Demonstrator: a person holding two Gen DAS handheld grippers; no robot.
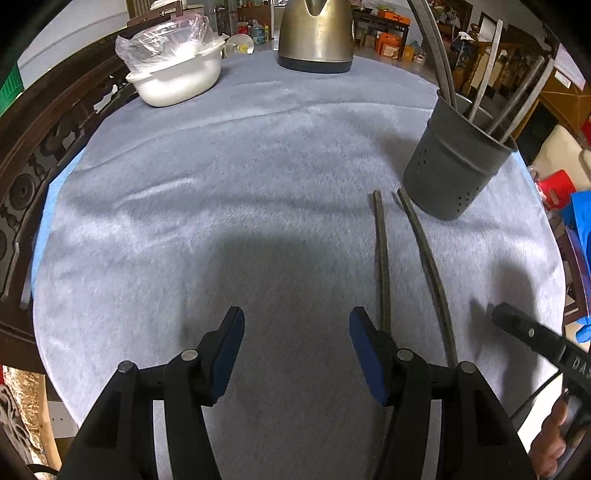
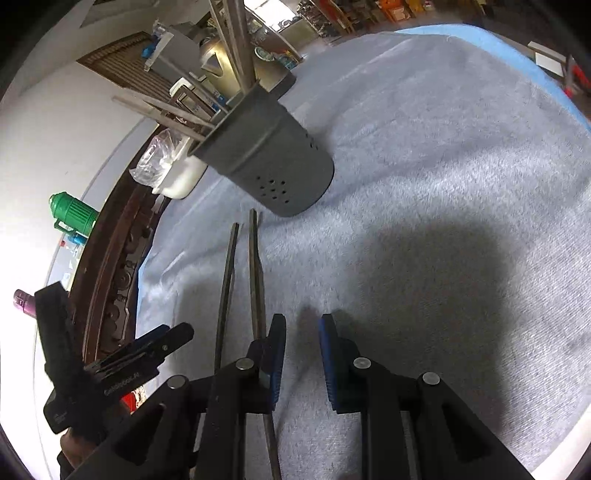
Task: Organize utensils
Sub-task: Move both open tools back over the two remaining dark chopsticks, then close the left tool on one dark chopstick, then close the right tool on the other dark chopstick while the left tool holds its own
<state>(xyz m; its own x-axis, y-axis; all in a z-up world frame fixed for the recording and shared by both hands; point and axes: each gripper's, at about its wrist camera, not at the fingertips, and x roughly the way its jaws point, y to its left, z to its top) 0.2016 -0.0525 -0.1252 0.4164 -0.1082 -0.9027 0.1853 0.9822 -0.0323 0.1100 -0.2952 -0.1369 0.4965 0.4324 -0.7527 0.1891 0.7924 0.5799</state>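
Note:
Two dark chopsticks [image 1: 384,258] lie side by side on the grey cloth, pointing toward a dark grey perforated utensil holder [image 1: 456,162] that holds several metal utensils [image 1: 517,107]. My left gripper [image 1: 295,332] is open and empty, just left of the chopsticks. In the right wrist view the chopsticks [image 2: 255,273] run under the left finger of my right gripper [image 2: 303,332], which is open and empty beside them. The holder [image 2: 269,162] stands beyond them. The left gripper [image 2: 147,350] shows at the lower left.
A white bowl with a plastic bag [image 1: 173,70] and a metal kettle [image 1: 314,33] stand at the table's far side. A dark carved wooden rim [image 1: 44,133] edges the table on the left. A green flask [image 2: 74,214] stands off the table.

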